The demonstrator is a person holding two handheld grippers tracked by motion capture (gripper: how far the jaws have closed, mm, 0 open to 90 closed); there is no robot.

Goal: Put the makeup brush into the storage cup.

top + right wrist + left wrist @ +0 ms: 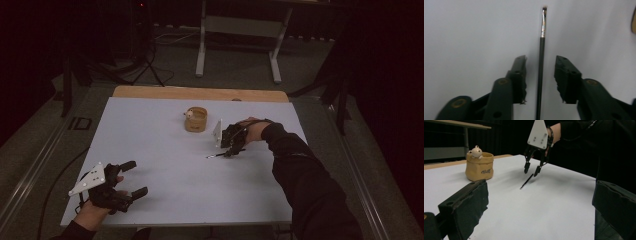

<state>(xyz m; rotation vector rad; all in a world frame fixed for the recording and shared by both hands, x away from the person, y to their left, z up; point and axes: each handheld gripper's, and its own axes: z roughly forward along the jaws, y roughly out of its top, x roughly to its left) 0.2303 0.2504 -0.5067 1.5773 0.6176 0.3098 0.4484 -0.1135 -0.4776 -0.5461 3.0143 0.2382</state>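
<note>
Lying flat on the white table (pixel 165 165), right of center in the high view, a thin black brush (pixel 541 72) sat between the 2 parted jaws of the right gripper (pixel 541 75), touching neither; its metal ferrule and bristle tip pointed toward the top of the right gripper view. A tan bag-shaped cup (pixel 195 119) with a small bear figure (pixel 475 152) on its rim stood just above and left of that gripper. At lower left, the left gripper (pixel 136 178) rested with jaws spread wide, holding nothing.

Matt white table (pixel 165 165), wooden far edge; the brush (pixel 540 75) shows a glossy metal ferrule, matt black handle.
</note>
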